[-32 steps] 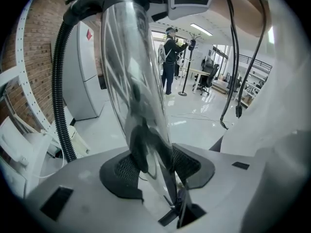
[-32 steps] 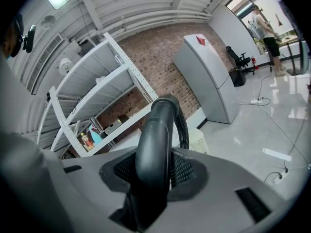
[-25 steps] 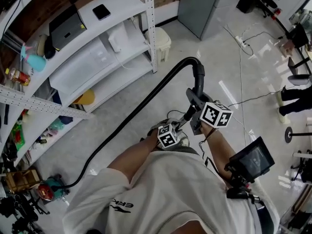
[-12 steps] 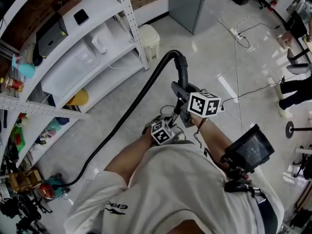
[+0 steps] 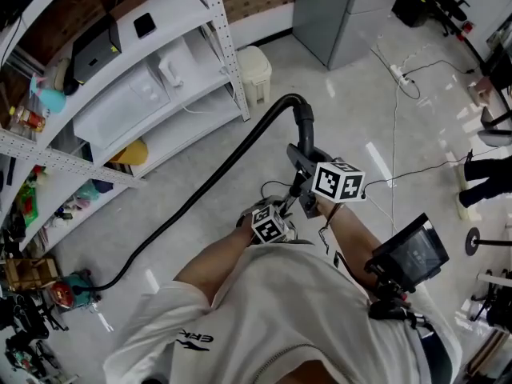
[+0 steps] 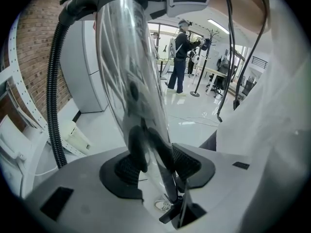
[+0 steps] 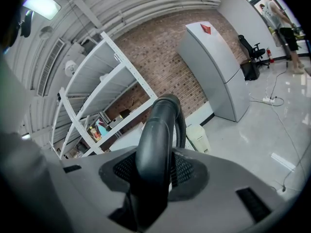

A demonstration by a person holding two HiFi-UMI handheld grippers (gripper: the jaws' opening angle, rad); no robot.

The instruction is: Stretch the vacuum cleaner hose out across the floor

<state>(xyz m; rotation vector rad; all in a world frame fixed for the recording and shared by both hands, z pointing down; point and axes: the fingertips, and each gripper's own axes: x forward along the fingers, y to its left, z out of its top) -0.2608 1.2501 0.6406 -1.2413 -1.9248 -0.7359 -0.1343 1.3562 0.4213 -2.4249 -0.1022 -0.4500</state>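
Grips: the right gripper point(image 7: 154, 171) had its pads clamped on the dark, smooth, curved plastic handle point(image 7: 156, 130). The left gripper point(image 6: 156, 165) was closed on the glossy, mirror-like rigid tube point(image 6: 129, 72) below it.

The black ribbed hose point(image 5: 216, 178) ran from the handle, at 12 o'clock of the hands, in one slack arc to 8 o'clock, low beside the white shelving point(image 5: 216, 30). Its far end was too small to identify.

Judged: best to carry the handle off toward 2 o'clock over the polished floor point(image 5: 344, 94), pulling low and steadily. Both grips need to be firm, since the slick tube could slip. The ribs might snag on the shelving.
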